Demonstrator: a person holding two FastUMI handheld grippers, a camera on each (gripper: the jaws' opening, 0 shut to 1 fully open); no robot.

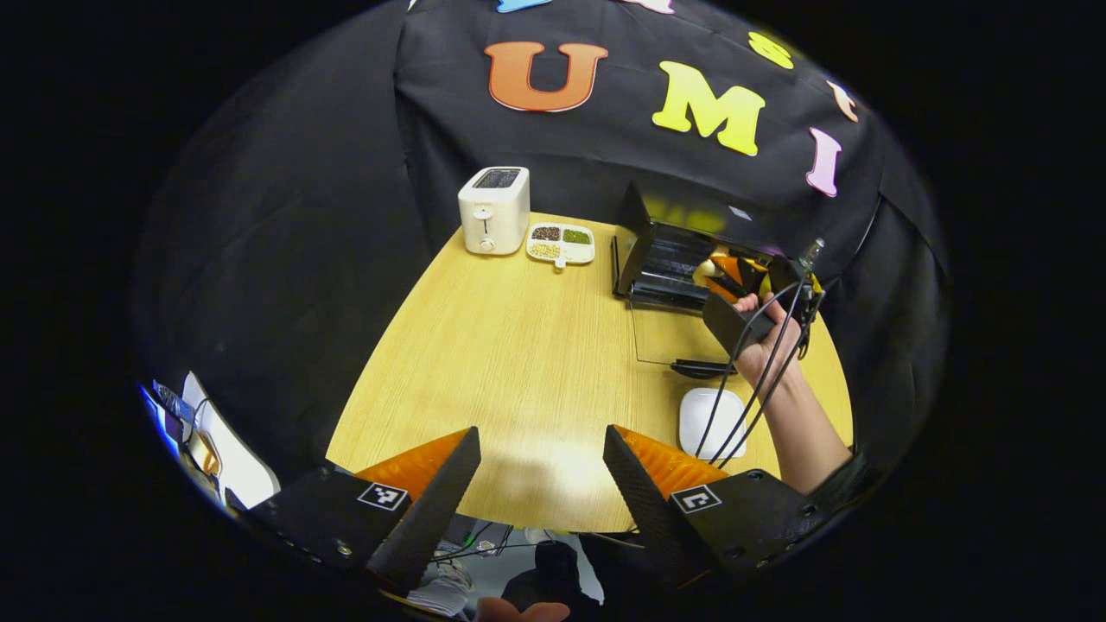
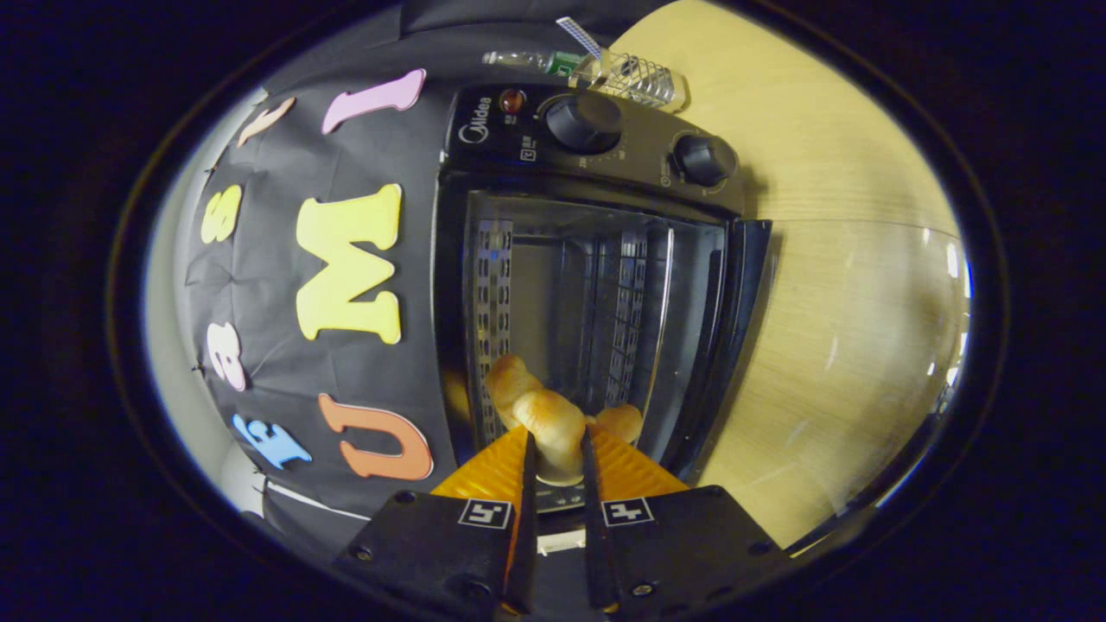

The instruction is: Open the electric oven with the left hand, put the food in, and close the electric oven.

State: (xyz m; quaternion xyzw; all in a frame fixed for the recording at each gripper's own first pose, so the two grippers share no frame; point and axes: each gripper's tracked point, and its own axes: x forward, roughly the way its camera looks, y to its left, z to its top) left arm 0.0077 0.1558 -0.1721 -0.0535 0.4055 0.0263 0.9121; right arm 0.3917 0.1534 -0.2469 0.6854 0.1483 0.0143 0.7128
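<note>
So the oven door is dropped flat onto the counter, which leaves the mouth wide open for loading. The right tool is clamped on the bread, a pale twisted roll, and it's pointed straight at the cavity with the roll's far end right at the opening, I'd say about to go in. The left tool hangs back over the near edge of the counter, its two fingers spread apart with nothing between them, probably parked there so it's free to swing the door shut afterwards. The toaster and the snack tray sit well ahead of it, out of the way.
</note>
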